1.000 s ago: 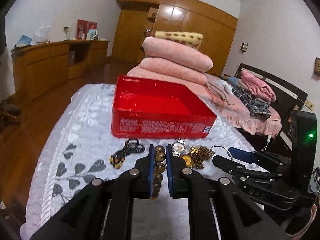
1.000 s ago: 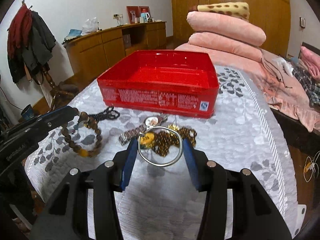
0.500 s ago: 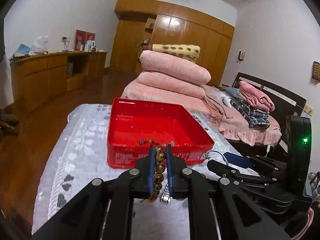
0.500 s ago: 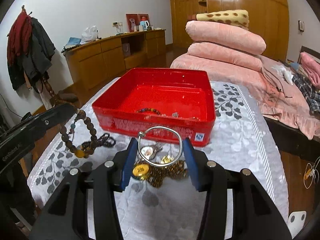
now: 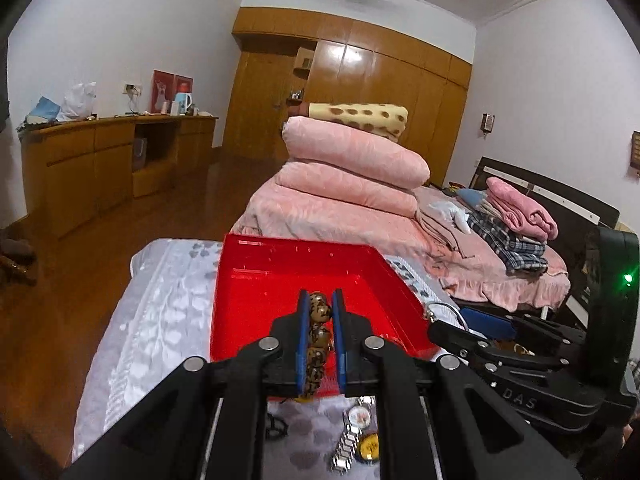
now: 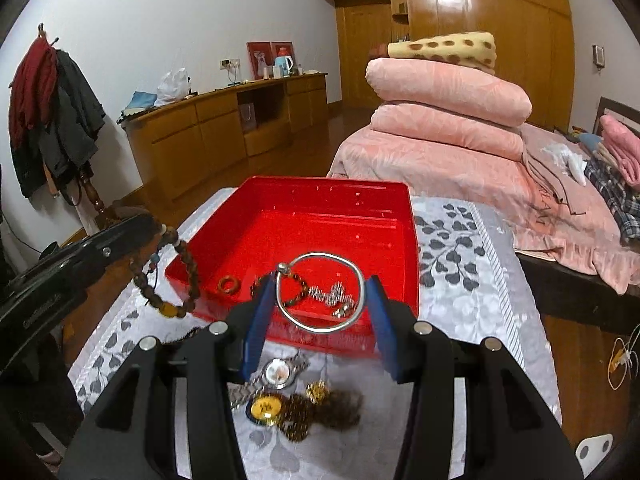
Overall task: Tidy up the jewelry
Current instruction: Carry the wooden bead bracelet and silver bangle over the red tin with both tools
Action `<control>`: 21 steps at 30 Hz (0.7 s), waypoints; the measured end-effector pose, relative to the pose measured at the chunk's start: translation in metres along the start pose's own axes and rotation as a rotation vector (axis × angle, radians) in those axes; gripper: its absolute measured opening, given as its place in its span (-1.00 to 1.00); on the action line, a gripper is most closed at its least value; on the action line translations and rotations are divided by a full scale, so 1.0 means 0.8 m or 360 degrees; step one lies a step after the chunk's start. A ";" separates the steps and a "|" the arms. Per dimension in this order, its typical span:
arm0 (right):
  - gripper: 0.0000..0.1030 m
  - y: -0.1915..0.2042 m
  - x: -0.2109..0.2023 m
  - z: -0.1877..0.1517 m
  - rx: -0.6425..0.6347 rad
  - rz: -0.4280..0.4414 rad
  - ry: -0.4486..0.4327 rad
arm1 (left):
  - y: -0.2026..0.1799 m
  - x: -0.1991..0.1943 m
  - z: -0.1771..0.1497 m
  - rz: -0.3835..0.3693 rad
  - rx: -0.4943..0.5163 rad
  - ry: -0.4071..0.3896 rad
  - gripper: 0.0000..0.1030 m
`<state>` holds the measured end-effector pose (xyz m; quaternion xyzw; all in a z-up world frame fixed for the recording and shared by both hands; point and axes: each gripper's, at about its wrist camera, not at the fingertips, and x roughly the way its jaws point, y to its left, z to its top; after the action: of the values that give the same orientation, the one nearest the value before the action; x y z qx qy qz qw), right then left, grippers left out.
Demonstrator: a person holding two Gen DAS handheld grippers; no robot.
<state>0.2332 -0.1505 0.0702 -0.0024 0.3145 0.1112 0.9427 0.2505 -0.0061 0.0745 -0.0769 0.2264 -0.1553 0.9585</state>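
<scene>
Left tool (image 5: 319, 322): clamped on bead bracelet (image 5: 318, 338), now raised over red box (image 6: 408, 220) near rim
Right tool (image 6: 320, 306): gripping silver bangle (image 6: 320, 292), likewise lifted above the box
Implication: both ready to drop

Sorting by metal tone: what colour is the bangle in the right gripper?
Silver bangle, clearest in the right wrist view.

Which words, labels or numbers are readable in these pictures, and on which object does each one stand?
"DAS": on the right gripper body, left wrist view.
White print on the red box front wall: too blurred to read.
Embossed lettering on the left gripper body, right wrist view: illegible.
Dark marks on the yellow pendant: too small to read.
Watch dial: unreadable.
</scene>
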 end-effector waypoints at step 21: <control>-0.12 -0.026 0.093 0.047 0.0066 -0.0011 0.0085 | 0.026 0.112 0.025 0.0051 -0.0029 0.0067 -0.79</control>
<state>0.3174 -0.1527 0.0549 0.0130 0.3418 0.1012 0.9342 0.3410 -0.0145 0.0510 -0.0787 0.2491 -0.1395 0.9551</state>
